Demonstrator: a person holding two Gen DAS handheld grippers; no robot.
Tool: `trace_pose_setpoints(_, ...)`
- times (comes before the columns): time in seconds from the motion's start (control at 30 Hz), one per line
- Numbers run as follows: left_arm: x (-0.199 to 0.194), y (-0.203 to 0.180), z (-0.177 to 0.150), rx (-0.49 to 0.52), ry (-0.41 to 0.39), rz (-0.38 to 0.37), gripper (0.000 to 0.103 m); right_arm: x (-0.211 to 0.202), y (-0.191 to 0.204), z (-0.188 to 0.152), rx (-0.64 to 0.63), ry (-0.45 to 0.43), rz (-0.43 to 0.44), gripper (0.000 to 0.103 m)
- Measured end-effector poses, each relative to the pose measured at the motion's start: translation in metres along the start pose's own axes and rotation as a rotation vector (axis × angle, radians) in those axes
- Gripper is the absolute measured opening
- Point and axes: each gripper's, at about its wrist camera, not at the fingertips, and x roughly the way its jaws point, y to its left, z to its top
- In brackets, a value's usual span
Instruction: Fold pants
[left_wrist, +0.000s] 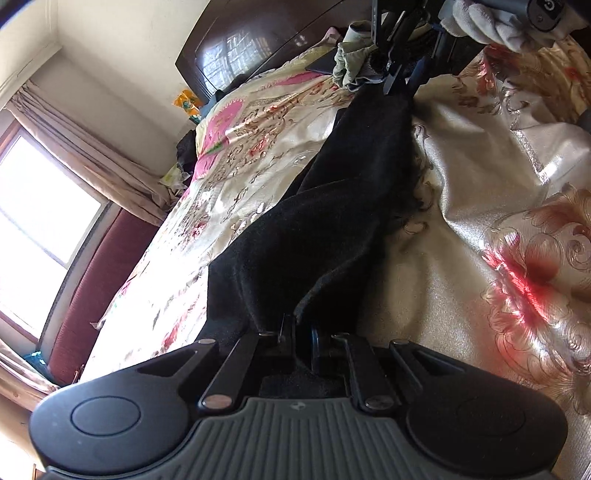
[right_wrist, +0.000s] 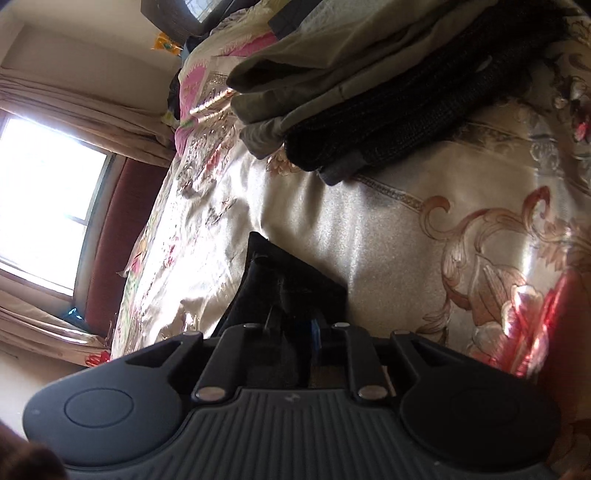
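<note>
Black pants lie stretched in a long band across the floral bedspread. My left gripper is shut on the near end of the pants. The right gripper shows at the far end in the left wrist view, shut on the other end of the fabric. In the right wrist view my right gripper is shut on a black corner of the pants, held just above the bedspread.
A stack of folded clothes, olive and dark, lies on the bed just beyond the right gripper; it also shows in the left wrist view. A dark headboard stands behind. A window with curtains is at the left.
</note>
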Motion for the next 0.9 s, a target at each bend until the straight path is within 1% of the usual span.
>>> trace_pose_setpoints(0.07,0.002,0.003,0.001,-0.022,0.006,-0.008,0.028,-0.003,-0.004,-0.004,0.011,0.012,0.006,0.021)
trace_pose_setpoints(0.17,0.002,0.007,0.005,-0.038,0.005,-0.004,0.028,0.009,-0.009,-0.007,0.047,0.051,0.036,0.03)
trace_pose_setpoints(0.23,0.003,0.008,0.005,-0.04,0.004,-0.004,0.028,0.021,-0.007,-0.009,0.052,0.041,0.041,0.031)
trace_pose_setpoints(0.3,0.003,0.009,0.004,-0.041,0.003,-0.007,0.028,0.03,-0.003,-0.009,0.046,0.011,0.044,0.039)
trace_pose_setpoints(0.33,0.003,0.009,0.004,-0.038,0.001,-0.006,0.028,0.033,-0.003,-0.009,0.046,0.001,0.051,0.04)
trace_pose_setpoints(0.4,0.002,0.011,0.003,-0.044,0.002,-0.003,0.028,0.031,-0.001,-0.01,0.049,-0.009,0.057,0.04)
trace_pose_setpoints(0.5,0.002,0.014,0.002,-0.064,-0.001,-0.023,0.028,0.02,0.004,-0.018,-0.022,-0.042,0.085,0.04)
trace_pose_setpoints(0.53,0.002,0.013,0.002,-0.056,0.002,-0.024,0.028,0.027,0.004,-0.018,-0.023,-0.034,0.08,0.04)
trace_pose_setpoints(0.57,0.003,0.013,0.002,-0.045,0.007,-0.021,0.028,0.038,0.004,-0.017,-0.018,-0.021,0.064,0.045)
trace_pose_setpoints(0.6,0.004,0.012,0.003,-0.038,0.013,-0.017,0.028,0.045,0.005,-0.016,-0.018,-0.024,0.061,0.045)
trace_pose_setpoints(0.63,0.004,0.013,0.004,-0.039,0.018,-0.018,0.028,0.049,0.007,-0.016,-0.028,-0.037,0.069,0.044)
trace_pose_setpoints(0.67,0.004,0.013,0.006,-0.041,0.023,-0.02,0.028,0.05,0.011,-0.016,-0.038,-0.044,0.074,0.031)
trace_pose_setpoints(0.7,0.004,0.013,0.008,-0.039,0.025,-0.021,0.028,0.048,0.017,-0.016,-0.062,-0.048,0.056,0.016)
trace_pose_setpoints(0.73,0.004,0.013,0.009,-0.034,0.025,-0.02,0.028,0.045,0.023,-0.015,-0.094,-0.041,0.059,0.008)
trace_pose_setpoints(0.8,0.001,0.016,0.013,-0.028,0.015,-0.016,0.028,0.03,0.024,-0.01,-0.028,-0.02,0.18,0.007)
trace_pose_setpoints(0.83,-0.001,0.019,0.015,-0.034,0.006,-0.014,0.028,0.014,0.029,-0.006,-0.026,-0.027,0.234,0.007)
trace_pose_setpoints(0.9,-0.012,0.024,0.021,-0.052,-0.033,0.001,0.028,-0.014,0.038,0.001,-0.065,-0.061,0.288,0.007)
